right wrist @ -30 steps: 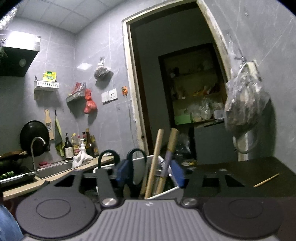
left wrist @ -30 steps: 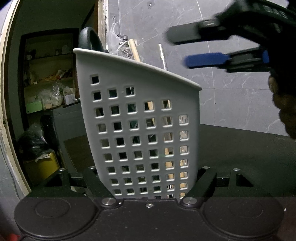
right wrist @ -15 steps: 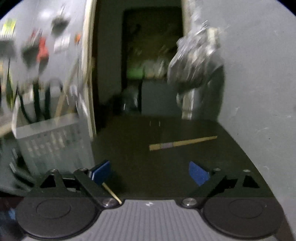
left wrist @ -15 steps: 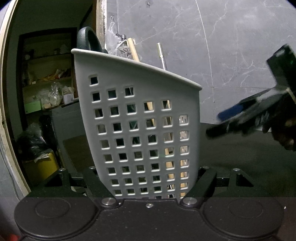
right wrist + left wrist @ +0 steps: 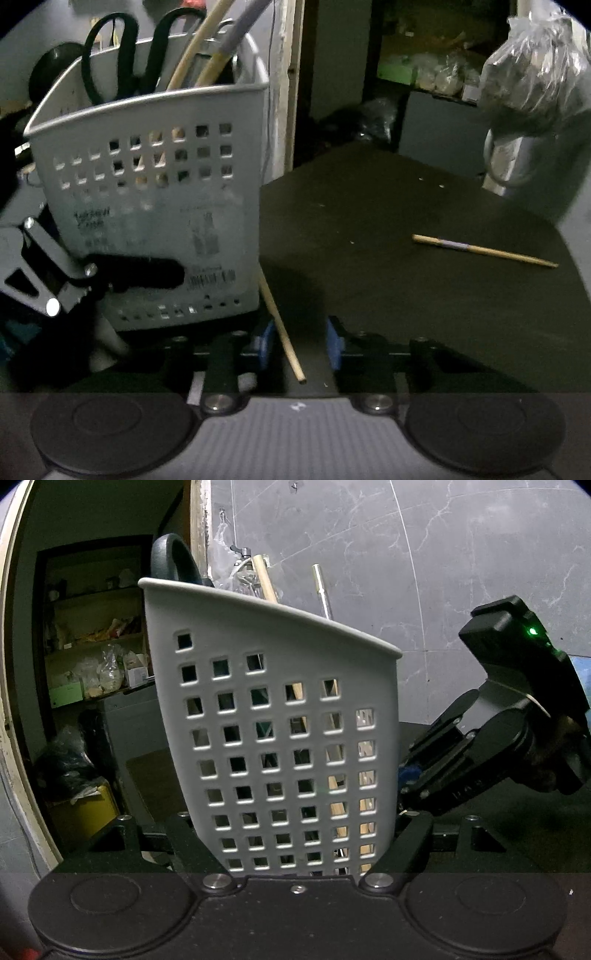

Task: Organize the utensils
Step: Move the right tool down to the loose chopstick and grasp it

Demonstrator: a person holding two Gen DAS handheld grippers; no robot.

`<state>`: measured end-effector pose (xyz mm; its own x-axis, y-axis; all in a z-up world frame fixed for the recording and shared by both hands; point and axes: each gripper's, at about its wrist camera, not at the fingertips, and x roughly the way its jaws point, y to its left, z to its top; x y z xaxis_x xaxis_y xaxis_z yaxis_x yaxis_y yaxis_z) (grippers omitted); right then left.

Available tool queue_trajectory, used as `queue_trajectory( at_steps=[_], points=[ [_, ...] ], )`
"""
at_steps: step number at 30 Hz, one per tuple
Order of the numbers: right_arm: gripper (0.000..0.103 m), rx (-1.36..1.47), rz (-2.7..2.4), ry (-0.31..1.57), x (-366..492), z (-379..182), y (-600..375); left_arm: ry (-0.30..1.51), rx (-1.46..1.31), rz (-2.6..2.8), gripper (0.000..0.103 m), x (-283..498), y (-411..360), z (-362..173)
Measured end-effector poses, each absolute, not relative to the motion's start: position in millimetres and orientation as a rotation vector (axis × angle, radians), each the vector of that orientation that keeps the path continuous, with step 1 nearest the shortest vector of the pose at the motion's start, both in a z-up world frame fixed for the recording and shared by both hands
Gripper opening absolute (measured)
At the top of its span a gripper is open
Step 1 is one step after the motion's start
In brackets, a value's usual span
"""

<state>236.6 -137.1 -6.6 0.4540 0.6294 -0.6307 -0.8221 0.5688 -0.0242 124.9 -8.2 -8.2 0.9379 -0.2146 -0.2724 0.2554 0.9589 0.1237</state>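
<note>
My left gripper (image 5: 295, 849) is shut on the lower walls of a grey perforated utensil basket (image 5: 277, 720) and holds it upright on the dark table (image 5: 406, 295). The basket (image 5: 147, 192) holds black scissors (image 5: 122, 62) and wooden handles (image 5: 199, 51). My right gripper (image 5: 299, 347) points down at the table beside the basket's right side. Its jaws are closing around a thin wooden chopstick (image 5: 282, 328) that lies between the blue pads (image 5: 334, 343) with gaps on both sides. A second chopstick (image 5: 484, 251) lies further right on the table.
A plastic bag (image 5: 532, 85) hangs on the tiled wall at the table's far right. Behind the basket a doorway opens onto cluttered shelves (image 5: 92, 646). The table's rounded far edge lies just beyond the second chopstick.
My right gripper has dropped from above the basket to the table beside it, and its jaws have narrowed around the near chopstick. The left gripper and basket have not moved.
</note>
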Motion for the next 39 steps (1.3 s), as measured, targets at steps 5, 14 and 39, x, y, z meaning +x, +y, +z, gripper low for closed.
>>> queue_trajectory(
  at_steps=[5, 14, 39],
  points=[
    [0.006, -0.278, 0.934, 0.659, 238, -10, -148, 0.26, 0.16, -0.239, 0.078, 125, -9, -7],
    [0.006, -0.309, 0.859, 0.741, 196, 0, -190, 0.259, 0.161, -0.238, 0.078, 124, -9, -8],
    [0.064, -0.005, 0.439, 0.766, 490, 14, -152, 0.271, 0.127, -0.266, 0.079, 130, 1, -8]
  ],
)
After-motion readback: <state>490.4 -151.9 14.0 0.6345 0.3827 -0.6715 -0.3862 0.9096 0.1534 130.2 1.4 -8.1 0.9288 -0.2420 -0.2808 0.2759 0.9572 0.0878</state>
